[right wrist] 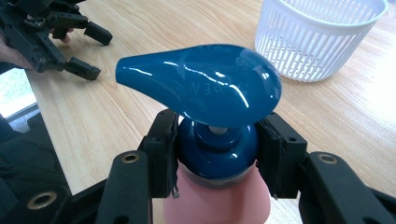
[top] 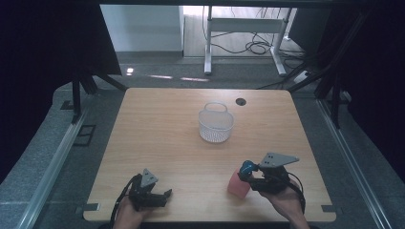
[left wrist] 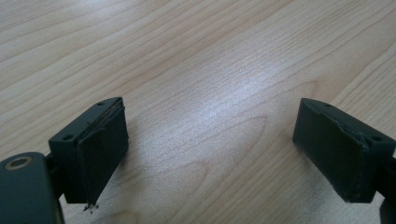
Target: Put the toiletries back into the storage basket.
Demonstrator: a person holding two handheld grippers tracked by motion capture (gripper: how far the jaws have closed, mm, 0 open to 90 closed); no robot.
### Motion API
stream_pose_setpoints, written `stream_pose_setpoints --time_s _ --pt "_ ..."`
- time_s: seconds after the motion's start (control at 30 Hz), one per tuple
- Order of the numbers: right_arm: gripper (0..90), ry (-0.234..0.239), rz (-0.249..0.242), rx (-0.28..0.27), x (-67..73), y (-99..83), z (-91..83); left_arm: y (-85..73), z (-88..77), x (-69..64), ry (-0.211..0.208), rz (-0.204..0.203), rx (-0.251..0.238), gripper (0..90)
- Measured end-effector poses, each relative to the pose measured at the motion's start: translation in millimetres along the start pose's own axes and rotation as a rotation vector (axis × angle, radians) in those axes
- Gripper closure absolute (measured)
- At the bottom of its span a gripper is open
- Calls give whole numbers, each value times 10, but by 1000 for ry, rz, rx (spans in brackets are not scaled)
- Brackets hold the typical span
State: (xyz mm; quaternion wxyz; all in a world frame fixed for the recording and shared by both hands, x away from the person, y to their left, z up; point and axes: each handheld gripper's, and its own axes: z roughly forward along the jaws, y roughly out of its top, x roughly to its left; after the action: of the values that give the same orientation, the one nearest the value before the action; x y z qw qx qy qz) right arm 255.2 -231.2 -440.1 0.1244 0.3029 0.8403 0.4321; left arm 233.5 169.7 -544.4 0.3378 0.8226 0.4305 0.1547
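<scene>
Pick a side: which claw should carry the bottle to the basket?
Right. The right claw already grips the bottle by its collar, and the basket is ahead. The left claw is open and empty.

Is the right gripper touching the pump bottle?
Touching. In the right gripper view, both jaws of the right gripper press against the blue collar of the pump bottle, with no gap on either side.

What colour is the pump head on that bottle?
Glossy blue pump head, clearest in the right gripper view.
</scene>
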Motion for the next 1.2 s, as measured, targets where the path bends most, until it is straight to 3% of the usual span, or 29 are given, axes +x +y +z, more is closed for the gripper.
stream_pose_setpoints --time_s 0.17,0.57,1.2 --pt "528 17 22 -10 -29 20 -16 0 0 2 0 2 0 101" --pt "528 21 11 -8 -63 175 -40 0 -1 1 0 1 1 101" --pt "528 -9 21 -27 -224 437 -63 1 -2 2 0 2 2 101"
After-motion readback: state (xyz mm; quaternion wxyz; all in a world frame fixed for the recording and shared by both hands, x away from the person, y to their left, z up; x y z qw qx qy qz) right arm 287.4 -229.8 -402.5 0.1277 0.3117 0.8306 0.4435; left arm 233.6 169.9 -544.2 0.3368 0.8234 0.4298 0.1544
